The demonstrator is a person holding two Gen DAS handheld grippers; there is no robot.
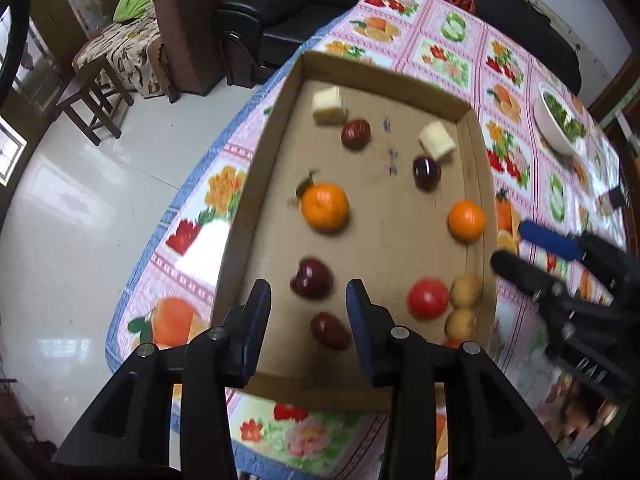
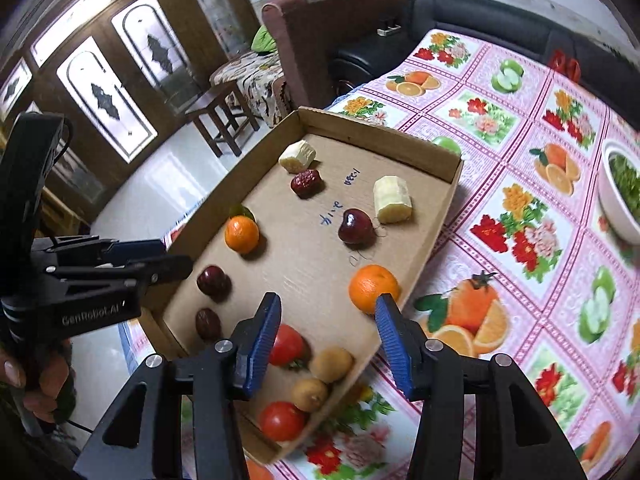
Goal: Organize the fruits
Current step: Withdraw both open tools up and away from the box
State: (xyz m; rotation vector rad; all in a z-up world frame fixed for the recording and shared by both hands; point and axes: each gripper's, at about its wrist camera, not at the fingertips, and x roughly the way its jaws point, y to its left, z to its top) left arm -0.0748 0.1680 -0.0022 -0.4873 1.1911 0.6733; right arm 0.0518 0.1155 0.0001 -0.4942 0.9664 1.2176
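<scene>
A shallow cardboard tray (image 1: 476, 184) (image 2: 436, 216) on the table holds loose fruit: two oranges (image 1: 325, 207) (image 2: 374, 288), two cherries (image 1: 311, 278) (image 2: 355, 227), two red dates (image 1: 331, 330) (image 2: 306, 182), two banana pieces (image 1: 328, 105) (image 2: 392, 199), tomatoes (image 1: 428, 298) (image 2: 282, 421) and two kiwis (image 1: 465, 290) (image 2: 332, 364). My left gripper (image 1: 309, 294) is open and empty, above the near cherry and date. My right gripper (image 2: 327, 314) is open and empty above the tray's near right part; it also shows in the left wrist view (image 1: 508, 244).
The table has a pink fruit-print cloth (image 2: 520, 200). A white bowl of greens (image 1: 558, 120) (image 2: 620, 192) stands to the tray's right. Beyond the table's left edge are a tiled floor, a wooden stool (image 1: 94, 100), an armchair and a black sofa (image 1: 304, 8).
</scene>
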